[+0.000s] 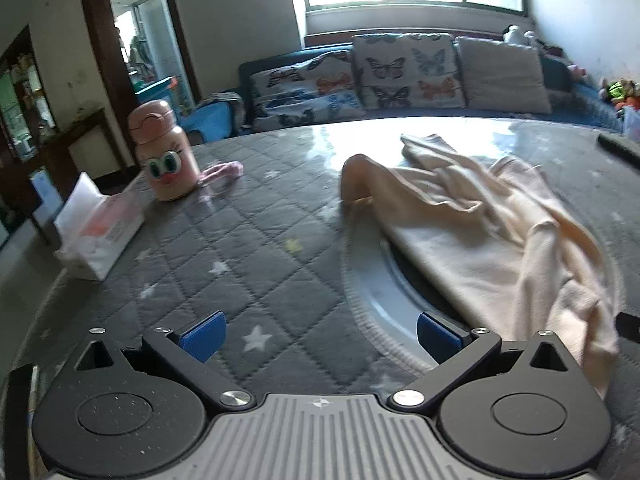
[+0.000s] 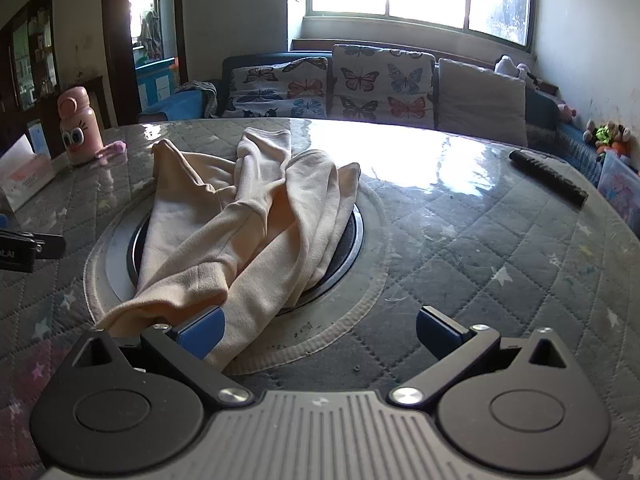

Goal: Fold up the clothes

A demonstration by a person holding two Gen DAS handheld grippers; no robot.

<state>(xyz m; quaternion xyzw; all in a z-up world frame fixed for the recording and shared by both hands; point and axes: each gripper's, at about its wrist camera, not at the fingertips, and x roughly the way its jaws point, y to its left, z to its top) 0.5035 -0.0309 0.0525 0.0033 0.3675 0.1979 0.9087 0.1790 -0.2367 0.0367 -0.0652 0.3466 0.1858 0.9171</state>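
Observation:
A crumpled cream garment [image 1: 492, 232] [image 2: 244, 224] lies bunched over the round inset in the middle of the quilted grey table [image 1: 240, 248] [image 2: 480, 248]. My left gripper [image 1: 320, 338] is open above the cloth-covered table, with the garment off to its right and nothing between its blue pads. Also open, my right gripper [image 2: 320, 334] hangs near the garment's closest end, whose edge lies just beside the left blue pad [image 2: 202, 334]. The left gripper's tip shows at the left edge of the right wrist view.
A pink cartoon bottle [image 1: 164, 152] [image 2: 78, 126], a tissue box [image 1: 100, 232] [image 2: 24, 176] and a small pink item [image 1: 224, 172] stand at the table's left. A dark remote [image 2: 548, 178] lies at the right. A sofa with butterfly cushions [image 2: 340, 88] is behind.

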